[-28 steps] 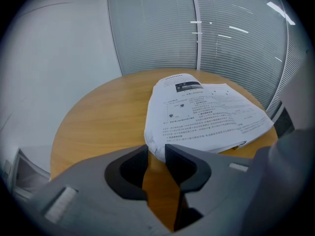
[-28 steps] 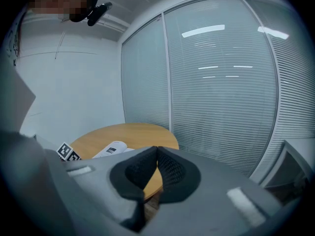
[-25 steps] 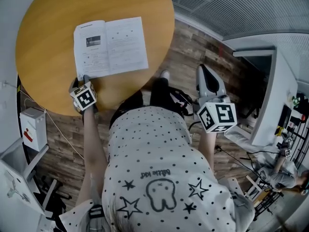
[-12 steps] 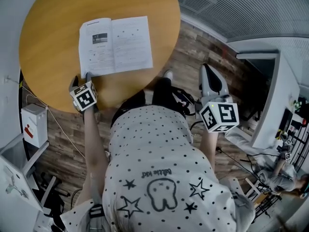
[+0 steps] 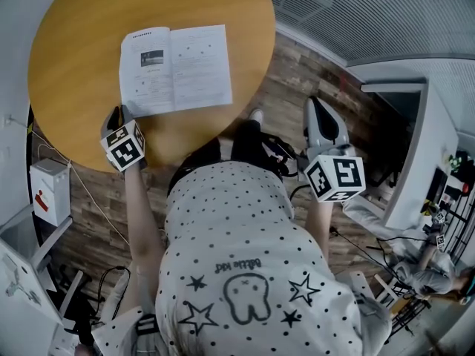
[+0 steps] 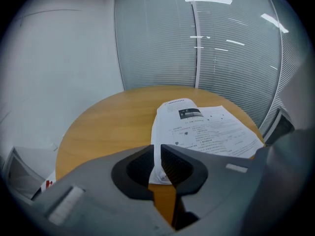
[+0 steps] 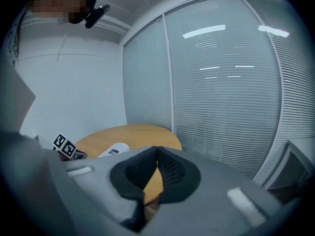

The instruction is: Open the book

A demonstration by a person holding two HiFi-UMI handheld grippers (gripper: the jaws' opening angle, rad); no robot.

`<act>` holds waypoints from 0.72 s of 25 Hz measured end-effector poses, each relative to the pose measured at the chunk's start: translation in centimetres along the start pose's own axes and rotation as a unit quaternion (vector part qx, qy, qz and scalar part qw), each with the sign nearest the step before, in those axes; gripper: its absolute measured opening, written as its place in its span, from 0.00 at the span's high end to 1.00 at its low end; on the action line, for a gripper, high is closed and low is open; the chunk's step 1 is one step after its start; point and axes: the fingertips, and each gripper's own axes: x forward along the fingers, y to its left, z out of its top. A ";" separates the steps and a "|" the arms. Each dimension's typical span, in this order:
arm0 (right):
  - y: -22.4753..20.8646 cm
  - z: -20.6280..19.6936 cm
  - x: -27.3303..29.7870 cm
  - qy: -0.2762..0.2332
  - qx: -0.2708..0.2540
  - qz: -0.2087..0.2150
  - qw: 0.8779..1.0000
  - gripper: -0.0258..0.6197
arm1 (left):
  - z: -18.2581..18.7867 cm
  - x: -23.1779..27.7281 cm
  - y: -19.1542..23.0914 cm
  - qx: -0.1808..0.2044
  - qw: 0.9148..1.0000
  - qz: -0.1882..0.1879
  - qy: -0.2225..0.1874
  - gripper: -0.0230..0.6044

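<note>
The book (image 5: 176,69) lies open and flat on the round wooden table (image 5: 82,21), with printed white pages facing up. My left gripper (image 5: 117,113) hovers just off the book's near left corner. In the left gripper view the book (image 6: 206,127) shows beyond the left gripper (image 6: 158,156). Its jaws are closing and only a narrow slit is left. The page corner shows through that slit, and the pads do not press on it. My right gripper (image 5: 315,108) hangs shut and empty over the floor, right of the table. The right gripper (image 7: 156,156) looks toward the table (image 7: 133,134).
A white box (image 5: 50,193) with a red mark stands on the plank floor left of the table. A white cabinet (image 5: 412,154) is at the right. Glass walls with blinds (image 6: 157,43) rise behind the table. The person's body fills the lower middle of the head view.
The left gripper has lifted off the book's near left corner and drifted slightly left. The book stays open and flat. The right gripper has not moved.
</note>
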 end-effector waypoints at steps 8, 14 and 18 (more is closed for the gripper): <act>0.3 -0.4 0.6 0.000 0.000 0.004 1.000 0.96 | 3.4 -0.9 -0.1 -0.013 0.999 -0.011 -0.047 0.95; 0.4 -0.2 0.7 -0.003 -0.002 0.008 1.000 0.96 | 6.5 -2.3 -0.7 -0.020 0.995 -0.022 -0.094 0.95; 0.7 0.4 0.8 -0.006 -0.005 0.011 1.000 0.96 | 9.0 -3.9 -1.3 -0.025 0.990 -0.037 -0.132 0.95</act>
